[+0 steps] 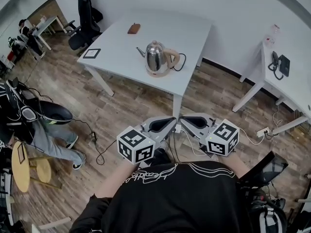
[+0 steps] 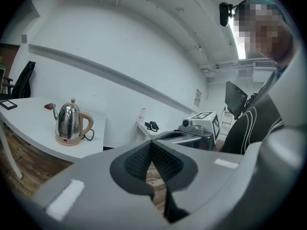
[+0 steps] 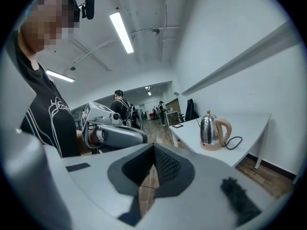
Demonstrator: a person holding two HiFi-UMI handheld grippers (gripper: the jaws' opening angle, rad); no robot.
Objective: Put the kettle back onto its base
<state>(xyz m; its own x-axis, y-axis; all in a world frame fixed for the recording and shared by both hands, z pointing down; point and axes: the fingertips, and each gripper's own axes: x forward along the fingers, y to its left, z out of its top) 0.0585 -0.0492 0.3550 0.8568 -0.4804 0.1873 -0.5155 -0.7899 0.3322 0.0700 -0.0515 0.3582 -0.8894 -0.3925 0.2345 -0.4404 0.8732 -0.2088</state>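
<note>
Holding both tools close to the chest, the person stands well apart from the work. Left gripper (image 1: pixel 167 124): jaws closed, pads together, nothing between them. Right gripper (image 1: pixel 190 121): the same, jaws closed and empty. The two tips sit just beside each other, pointing across a stretch of wood floor toward the tabletop (image 1: pixel 121 42).

Kettle (image 1: pixel 156 57): upright near the nearer edge of the tabletop, spout to the left in the head view, handle to the right. It appears seated level on its tan base (image 1: pixel 158 73), with no gap I can make out. The cord (image 1: pixel 181 64) loops off beside the handle.

Judgement: the placing step looks complete, and neither gripper touches anything. If a reseat is wanted, the next move calls for a walk-up and a grip on the handle, keeping the body upright.

Contents: the lid is on, so whether the kettle holds water cannot be told. Farther back, a small brown item (image 1: pixel 134 28) lies alone.
</note>
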